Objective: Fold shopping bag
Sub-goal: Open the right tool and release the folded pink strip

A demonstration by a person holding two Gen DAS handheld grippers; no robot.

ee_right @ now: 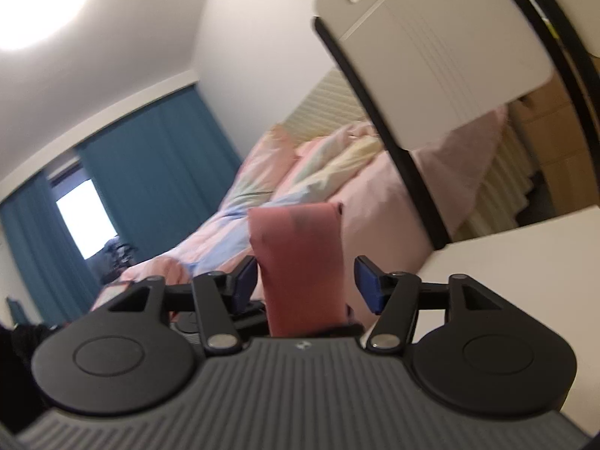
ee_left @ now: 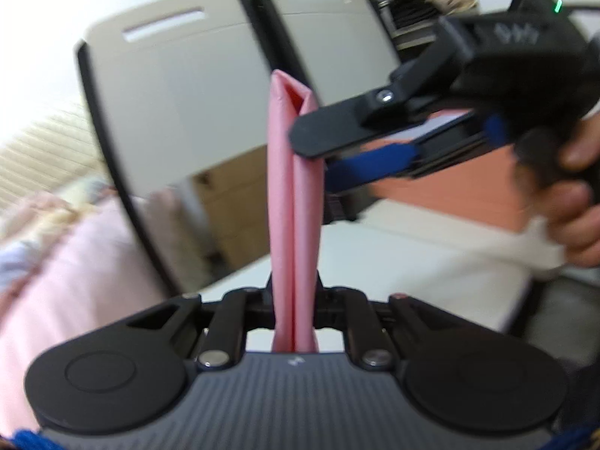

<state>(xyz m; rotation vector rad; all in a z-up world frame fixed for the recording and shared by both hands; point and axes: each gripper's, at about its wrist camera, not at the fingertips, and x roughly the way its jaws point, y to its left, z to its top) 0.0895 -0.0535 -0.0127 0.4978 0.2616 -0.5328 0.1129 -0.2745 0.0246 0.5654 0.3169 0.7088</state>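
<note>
the left gripper (ee_left: 296,296) pinches the folded pink bag (ee_left: 294,202); the right gripper (ee_right: 305,281) sits apart around it.

bed (ee_right: 337,172), pink bedding | teal curtains (ee_right: 157,157) | beige chairs (ee_left: 176,112) | white table (ee_left: 412,262)

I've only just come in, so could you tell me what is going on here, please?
A person is folding a pink shopping bag with two handheld grippers. The left gripper is shut on the folded strip, holding it up above the white table. The right gripper, jaws open, straddles the strip near its top without pinching it yet.
</note>
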